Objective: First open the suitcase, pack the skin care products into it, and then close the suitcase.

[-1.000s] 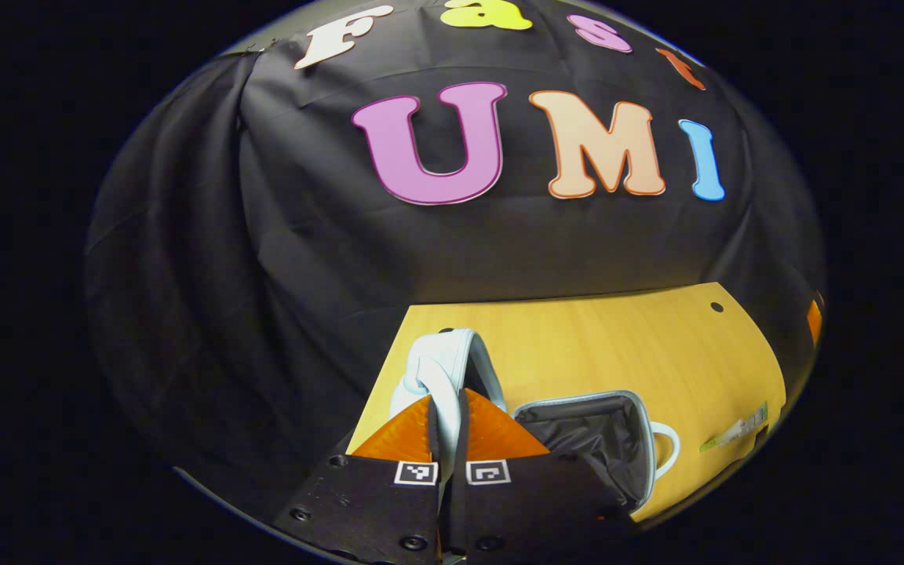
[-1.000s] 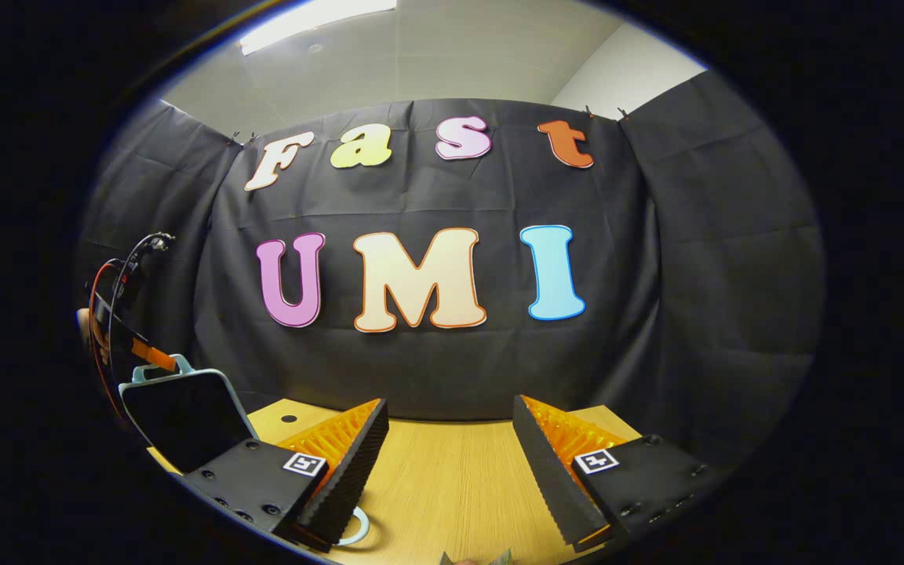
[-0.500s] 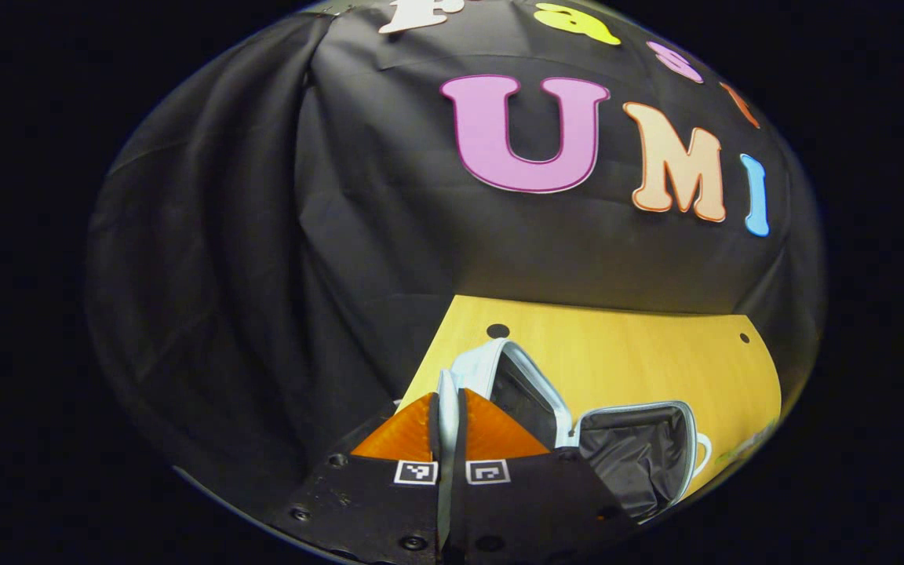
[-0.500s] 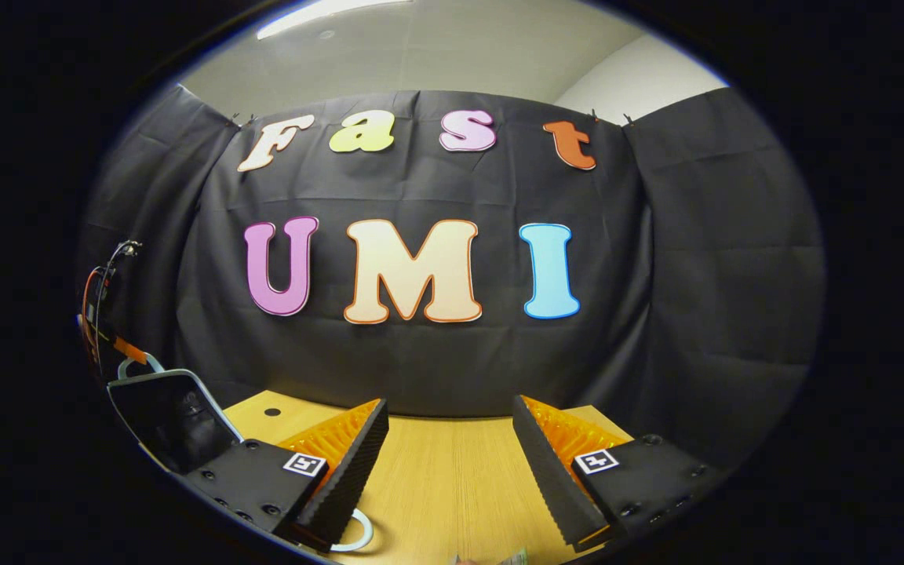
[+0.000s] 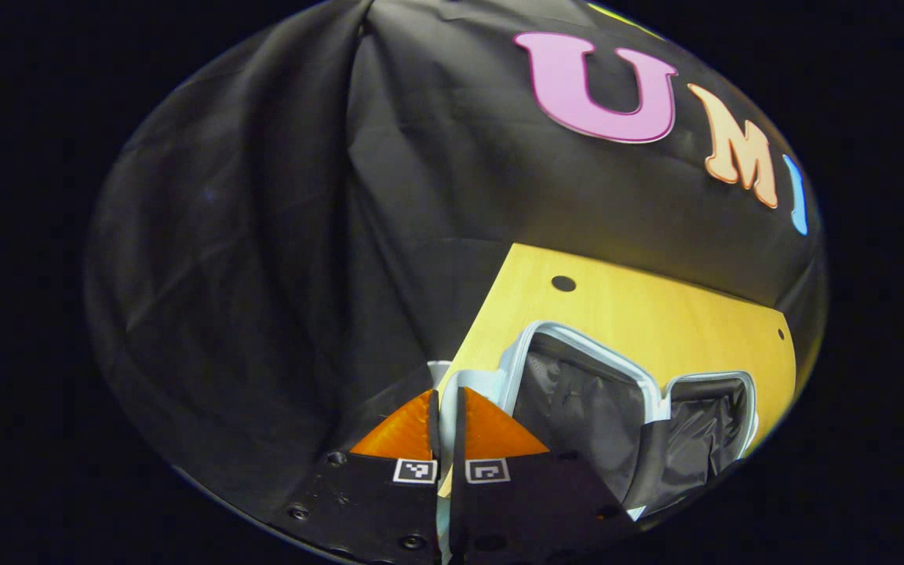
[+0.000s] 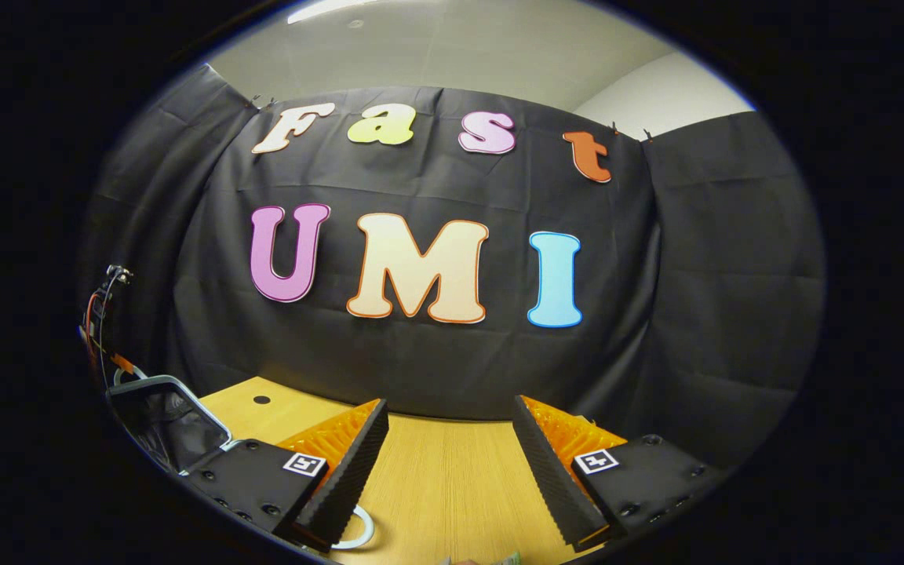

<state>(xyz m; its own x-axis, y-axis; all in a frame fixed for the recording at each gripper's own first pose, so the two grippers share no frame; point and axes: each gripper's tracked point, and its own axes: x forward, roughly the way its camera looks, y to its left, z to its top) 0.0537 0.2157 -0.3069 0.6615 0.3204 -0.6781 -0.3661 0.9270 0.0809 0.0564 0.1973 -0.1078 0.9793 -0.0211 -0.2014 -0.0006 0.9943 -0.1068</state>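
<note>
Swung further over since a second ago, the suitcase lid [image 5: 577,392] now lies nearly flat, its dark lining facing up, where earlier it stood almost upright on edge. Nearest, the left gripper [image 5: 446,408] has its fingers pressed together on the pale lid handle [image 5: 452,377], which runs between them. Just beyond and to their right the lid meets the suitcase base [image 5: 715,416], both halves open on the wooden table [image 5: 640,306].

The case looks light and soft-walled, with a stiffer pale rim, so it may slide or flop if pulled sideways; the handle or rim seems the sound place to hold, not the loose lining.

The right gripper [image 6: 448,463] hangs with its fingers wide apart and nothing between them, bare table ahead. To its left sits the opened lid, and beyond it a glimpse of the other gripper's cables [image 6: 103,314]. A pale loop [image 6: 358,530] lies under its left finger, a sliver of packaging [image 6: 507,559] at the bottom edge; I can't tell what it is.
</note>
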